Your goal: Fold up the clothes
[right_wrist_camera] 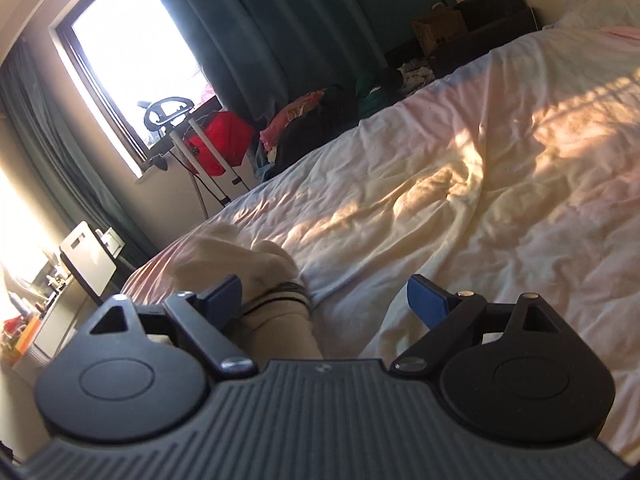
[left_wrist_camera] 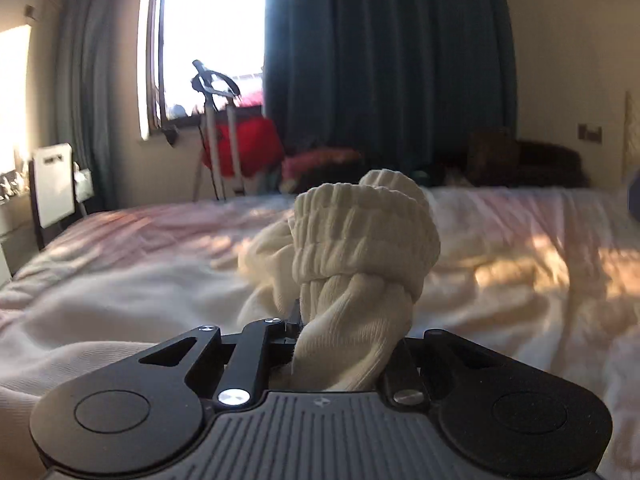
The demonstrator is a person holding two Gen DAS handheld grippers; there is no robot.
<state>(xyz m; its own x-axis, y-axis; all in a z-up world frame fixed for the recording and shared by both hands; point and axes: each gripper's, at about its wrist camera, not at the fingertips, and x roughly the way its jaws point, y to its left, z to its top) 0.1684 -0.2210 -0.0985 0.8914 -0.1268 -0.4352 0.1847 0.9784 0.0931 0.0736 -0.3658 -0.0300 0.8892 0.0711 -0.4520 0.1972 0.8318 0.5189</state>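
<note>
Item: cream ribbed sock bundle, clamped in the left gripper; the jaws are drawn nearly together on its narrow lower end, so the rolled cuff stands up and forward of the fingertips, long axis roughly upright and leaning slightly away, carried above the bed. A further loose fold of the same cream fabric is seen hanging just left of the bundle. Item: right gripper, spread wide, nothing pressed between the pads; its left finger lies just beside, possibly touching, a second pale sock with dark stripes, which rests on the sheet partly between the jaws, toward their left side, long axis running away from the fingers toward the bed's far edge. The right hand is judged the nearer to this striped sock. Beyond: rumpled sheet, curtains, window.
</note>
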